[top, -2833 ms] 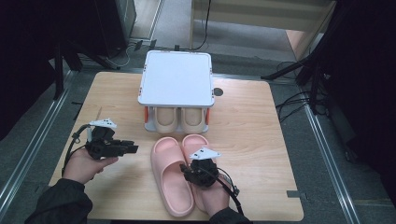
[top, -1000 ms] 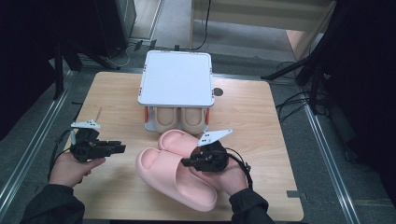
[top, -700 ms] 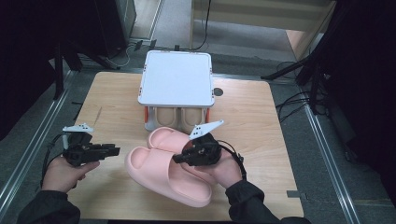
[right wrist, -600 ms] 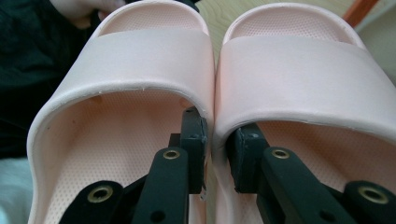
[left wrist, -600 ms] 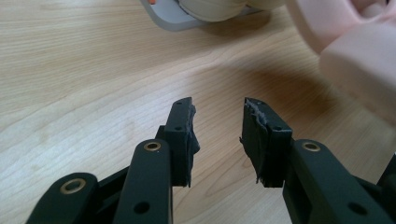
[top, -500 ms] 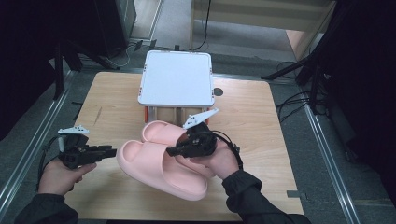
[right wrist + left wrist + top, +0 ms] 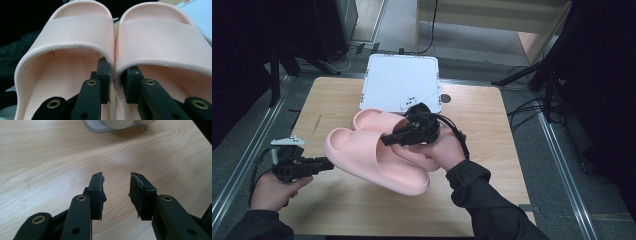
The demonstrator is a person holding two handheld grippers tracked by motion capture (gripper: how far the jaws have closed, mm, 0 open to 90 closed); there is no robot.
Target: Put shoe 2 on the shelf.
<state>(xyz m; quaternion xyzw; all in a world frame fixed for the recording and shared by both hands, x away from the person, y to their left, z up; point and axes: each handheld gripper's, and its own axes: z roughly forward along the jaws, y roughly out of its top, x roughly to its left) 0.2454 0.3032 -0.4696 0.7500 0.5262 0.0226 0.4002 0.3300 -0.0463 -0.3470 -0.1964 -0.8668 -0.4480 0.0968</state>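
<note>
Slippers [image 7: 82, 37]: matt pink foam, finely stippled inside. My jaws: matt black plastic, brass-coloured rivets. Table [image 7: 50, 157]: pale, smooth-grained wood.

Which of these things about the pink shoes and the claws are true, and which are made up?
1. The right claw pinches both soft pink rubber slippers together. True: one jaw sits inside each slipper.
2. The left claw holds a slipper. False: it is open, with nothing between its jaws.
3. The slippers lie flat on the light wooden table. False: they are lifted and tilted.
4. A white square-topped rack stands at the table's far side. True.
5. The left claw hovers over the rack. False: it is near the table's left front.
</note>
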